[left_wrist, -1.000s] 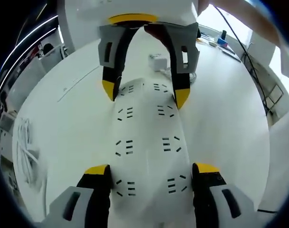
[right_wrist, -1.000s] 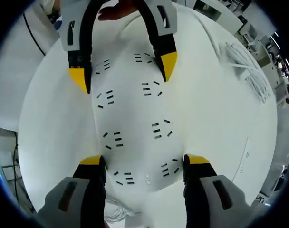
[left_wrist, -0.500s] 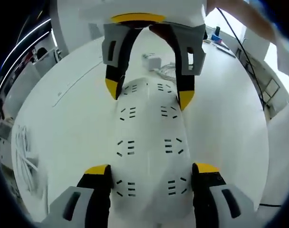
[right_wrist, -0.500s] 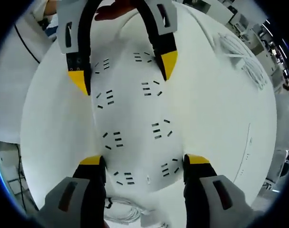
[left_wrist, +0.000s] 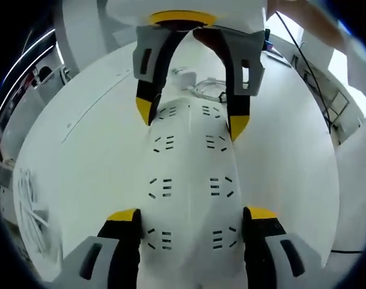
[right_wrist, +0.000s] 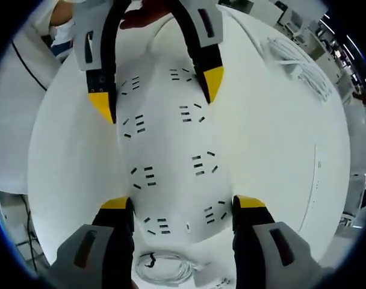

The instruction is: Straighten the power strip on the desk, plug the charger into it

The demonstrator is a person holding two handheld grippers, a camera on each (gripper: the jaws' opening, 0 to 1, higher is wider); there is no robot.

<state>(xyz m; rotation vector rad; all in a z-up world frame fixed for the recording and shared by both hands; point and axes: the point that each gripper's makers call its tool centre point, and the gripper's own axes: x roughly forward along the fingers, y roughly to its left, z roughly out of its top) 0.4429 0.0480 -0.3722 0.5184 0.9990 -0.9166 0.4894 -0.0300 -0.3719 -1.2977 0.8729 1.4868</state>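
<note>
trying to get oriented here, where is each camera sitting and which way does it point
Left gripper view: rides the left gripper, looking along the long white plastic power strip toward the right gripper.
Right gripper view: rides the right gripper, looking back at the left gripper; a hand shows.
Shared: the strip, white desk, both grippers.
</note>
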